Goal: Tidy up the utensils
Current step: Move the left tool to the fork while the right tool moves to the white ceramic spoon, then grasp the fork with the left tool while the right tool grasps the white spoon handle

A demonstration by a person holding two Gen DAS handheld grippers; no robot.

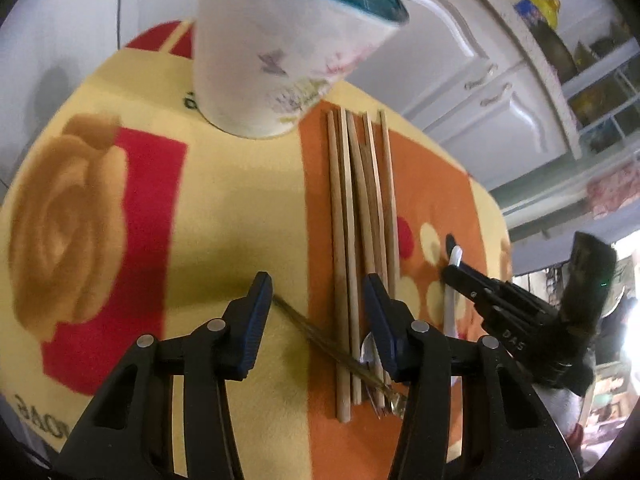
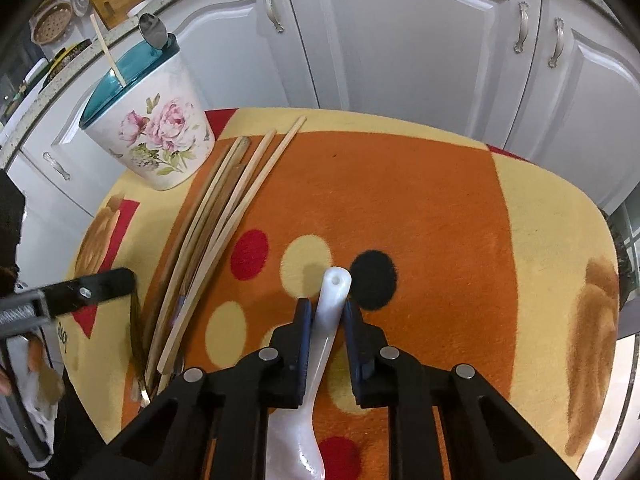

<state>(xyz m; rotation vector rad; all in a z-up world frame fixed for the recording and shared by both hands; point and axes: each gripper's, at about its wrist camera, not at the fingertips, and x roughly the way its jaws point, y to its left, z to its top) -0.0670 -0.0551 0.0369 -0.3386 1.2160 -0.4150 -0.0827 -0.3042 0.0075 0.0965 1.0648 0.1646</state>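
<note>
At the far left of the table stands the utensil holder [image 2: 150,136], a white tapering container with pink printed roses and a teal rim; a metal spoon bowl [image 2: 153,32] and one pale stick [image 2: 107,50] poke out of its top. Beside its base lies a loose bundle of wooden chopsticks [image 1: 360,216], thin, straight and matte, some pale and some darker brown, running side by side across the fuzzy cloth [image 2: 420,208] of orange, yellow and red patches with round dots. The left gripper [image 1: 318,304] hovers over their near ends with its jaws spread, nothing pinched; a slim dark metal handle [image 1: 320,340] crosses under the sticks there, its head hidden and blurred. Further right lies a white ceramic spoon [image 2: 330,320], glossy and curved, with a small hole in its handle tip. The right gripper [image 2: 326,312] has its blue pads pressed against that handle, pinching it. The spoon's bowl is partly cut off behind the gripper body.
</note>
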